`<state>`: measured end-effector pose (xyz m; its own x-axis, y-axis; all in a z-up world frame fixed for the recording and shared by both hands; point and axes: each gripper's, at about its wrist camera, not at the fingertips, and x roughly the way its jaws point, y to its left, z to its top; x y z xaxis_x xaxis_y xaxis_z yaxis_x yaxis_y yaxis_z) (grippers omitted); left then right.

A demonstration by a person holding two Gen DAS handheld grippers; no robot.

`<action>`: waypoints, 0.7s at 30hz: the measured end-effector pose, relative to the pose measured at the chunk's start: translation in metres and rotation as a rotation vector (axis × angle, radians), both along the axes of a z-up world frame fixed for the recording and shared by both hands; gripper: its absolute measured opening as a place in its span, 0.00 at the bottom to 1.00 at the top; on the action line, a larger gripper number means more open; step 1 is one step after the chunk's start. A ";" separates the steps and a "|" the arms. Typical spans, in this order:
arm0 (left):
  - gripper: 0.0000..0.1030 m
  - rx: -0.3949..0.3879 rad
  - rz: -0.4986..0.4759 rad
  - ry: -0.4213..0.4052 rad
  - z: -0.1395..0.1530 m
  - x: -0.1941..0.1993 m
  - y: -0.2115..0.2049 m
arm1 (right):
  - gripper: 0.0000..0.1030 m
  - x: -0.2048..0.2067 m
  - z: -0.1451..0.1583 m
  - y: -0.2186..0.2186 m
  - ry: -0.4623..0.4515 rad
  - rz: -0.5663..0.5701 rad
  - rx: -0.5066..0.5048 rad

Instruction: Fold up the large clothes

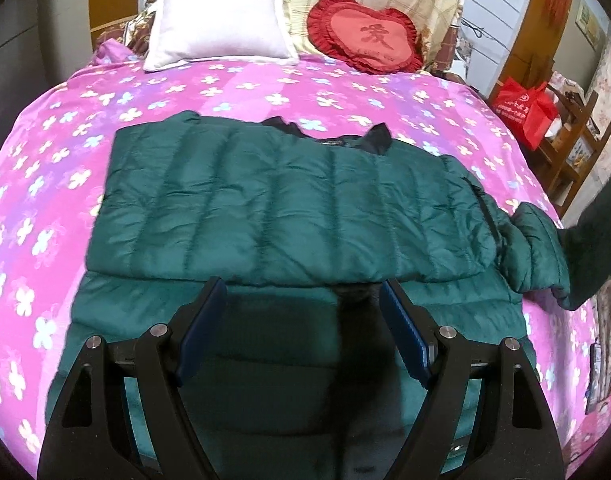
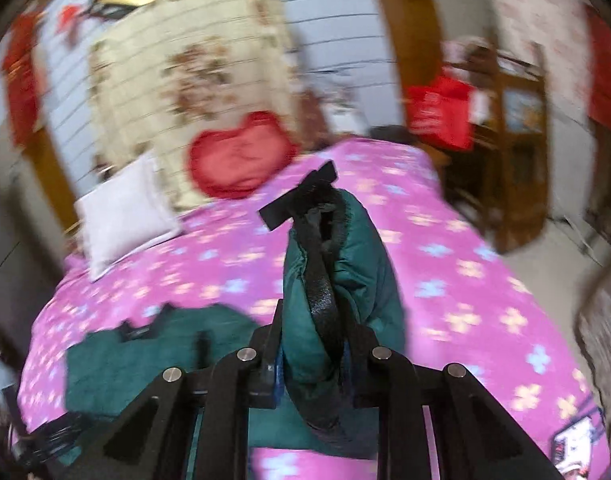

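A dark green quilted puffer jacket point(image 1: 289, 200) lies spread across the bed with the pink flowered cover point(image 1: 265, 88), its collar toward the pillows and one part already folded over the body. The left hand-held gripper point(image 1: 303, 320) hangs over the near edge of the jacket with its blue-padded jaws standing wide apart and nothing between them; the cloth lies below, untouched as far as I can see.

The right hand-held gripper point(image 2: 311, 364) is clamped tight on a bunch of the jacket's green sleeve point(image 2: 353, 272), with a black trim edge caught in the pinch and sticking up past the fingertips. That view is blurred, so I cannot say just which part of the sleeve is caught, though it looks like the cuff end.

The jacket looks light, soft and puffy, with a slick shell. I'd judge it will slide easily over the cover and spring back when pressed flat, so folds may not stay put. Seams, the cuff and the hem look the surest places to hold, since the padded panels would likely slip out of a pinch.

A white rectangular pillow point(image 1: 221, 20) and a red heart-shaped ruffled cushion point(image 1: 365, 36) sit at the head of the bed, well apart from the jacket
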<state>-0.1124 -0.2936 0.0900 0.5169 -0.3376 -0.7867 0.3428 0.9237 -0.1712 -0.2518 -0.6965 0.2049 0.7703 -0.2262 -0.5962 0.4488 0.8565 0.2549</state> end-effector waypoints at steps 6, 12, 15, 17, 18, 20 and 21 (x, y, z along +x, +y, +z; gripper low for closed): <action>0.77 -0.012 0.041 0.007 -0.002 0.009 0.033 | 0.20 0.061 0.005 0.097 0.009 0.217 0.008; 0.77 -0.047 0.099 0.019 -0.004 0.018 0.069 | 0.19 0.123 -0.023 0.180 0.060 0.376 0.040; 0.77 -0.062 0.122 0.035 -0.008 0.024 0.084 | 0.19 0.159 -0.054 0.219 0.115 0.444 0.079; 0.77 -0.072 0.133 0.044 -0.010 0.027 0.092 | 0.20 0.175 -0.075 0.238 0.151 0.474 0.109; 0.77 -0.077 0.136 0.047 -0.011 0.028 0.094 | 0.20 0.182 -0.089 0.246 0.174 0.491 0.135; 0.77 -0.091 0.141 0.052 -0.012 0.029 0.098 | 0.23 0.196 -0.116 0.257 0.231 0.519 0.195; 0.77 -0.102 0.144 0.055 -0.012 0.030 0.100 | 0.31 0.202 -0.128 0.261 0.257 0.532 0.219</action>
